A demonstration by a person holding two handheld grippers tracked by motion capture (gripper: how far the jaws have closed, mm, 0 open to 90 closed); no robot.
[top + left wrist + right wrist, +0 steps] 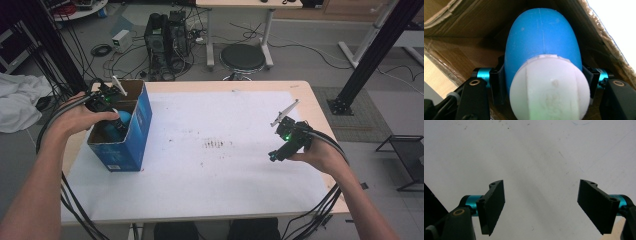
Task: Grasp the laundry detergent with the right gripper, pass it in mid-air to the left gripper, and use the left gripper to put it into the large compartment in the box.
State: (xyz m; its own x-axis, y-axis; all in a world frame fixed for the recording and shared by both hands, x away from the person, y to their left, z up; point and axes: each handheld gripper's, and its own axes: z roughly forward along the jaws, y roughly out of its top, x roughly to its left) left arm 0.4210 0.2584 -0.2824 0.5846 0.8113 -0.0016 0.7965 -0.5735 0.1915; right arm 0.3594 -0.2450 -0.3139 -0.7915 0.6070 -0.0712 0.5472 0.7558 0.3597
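Black claws (541, 207), teal collars, black cables, grn LEDs.

Setting: laboratory or robotics workroom. Evidence: black desktop computer tower (167, 44) on grey floor at 11 o'clock amid loose black cables (102, 50); round black stool (243, 58) at 12; black metal frame strut (372, 55) at 2; wooden table (310, 95) under white sheet (210, 150).

The box (134, 131) is blue outside with plain brown cardboard inside. In it sits a bright blue bottle (543, 37) with a white cap (549, 87). The table (215, 195) has a white sheet speckled with dark marks — its edge is pale wood. Both grippers' jaws are black, on teal fittings.
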